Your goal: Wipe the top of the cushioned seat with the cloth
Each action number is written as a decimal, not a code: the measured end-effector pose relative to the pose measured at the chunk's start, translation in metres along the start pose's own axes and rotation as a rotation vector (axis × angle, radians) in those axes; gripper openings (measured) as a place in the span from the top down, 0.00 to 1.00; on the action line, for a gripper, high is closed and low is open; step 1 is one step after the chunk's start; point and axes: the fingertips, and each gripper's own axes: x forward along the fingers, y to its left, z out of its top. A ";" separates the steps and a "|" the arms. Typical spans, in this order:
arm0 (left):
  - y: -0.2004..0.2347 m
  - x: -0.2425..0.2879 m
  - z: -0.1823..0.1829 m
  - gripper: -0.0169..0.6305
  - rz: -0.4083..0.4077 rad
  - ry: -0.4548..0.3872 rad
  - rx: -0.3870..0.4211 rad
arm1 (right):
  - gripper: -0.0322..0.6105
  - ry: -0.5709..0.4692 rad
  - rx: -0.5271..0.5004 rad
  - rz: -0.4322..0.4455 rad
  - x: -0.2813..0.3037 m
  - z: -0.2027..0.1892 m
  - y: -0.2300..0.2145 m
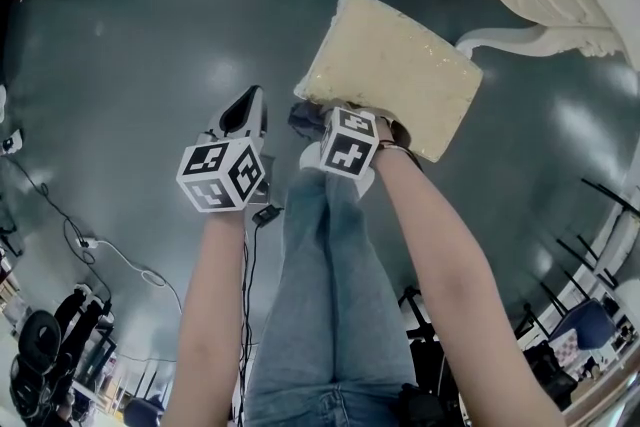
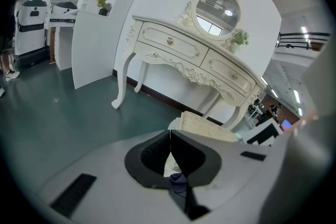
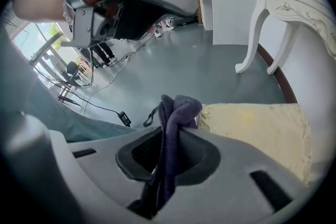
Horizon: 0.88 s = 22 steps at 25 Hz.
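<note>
Floor (image 1: 150,45): dark grey-green, glossy, with ceiling lights reflected in it.
Dressing table (image 2: 178,52): white, carved, on curved legs, standing against a white wall just beyond the seat; two drawers with small knobs.
Mirror (image 2: 218,6): oval, white-framed, on top of the dressing table.
Person's legs (image 1: 320,295): in blue jeans, standing at the seat's near edge.
Cushioned seat (image 1: 400,70): cream-yellow, textured, rectangular top; it stands on the floor in front of the dressing table.
Left gripper (image 2: 170,139): grey body with a marker cube; jaws together at the tips with nothing between them. It is held over the floor to the left of the seat, apart from it.
Right gripper (image 3: 170,149): jaws clamped on the cloth, at the seat's near edge.
Cloth (image 3: 178,107): dark purple-blue, bunched, sticking out past the jaw tips beside the seat's near corner; whether it touches the top cannot be told.
Cable (image 1: 110,250): white, trailing across the floor on the left.
</note>
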 end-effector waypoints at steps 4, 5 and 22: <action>-0.010 0.000 0.001 0.97 -0.012 0.004 0.013 | 0.89 0.013 0.051 0.008 -0.001 -0.014 0.008; -0.012 0.000 0.001 0.97 -0.016 0.006 0.016 | 0.89 0.016 0.066 0.009 -0.002 -0.020 0.011; -0.077 -0.024 0.028 0.97 -0.086 0.040 0.079 | 0.89 -0.083 0.496 -0.054 -0.077 -0.068 0.035</action>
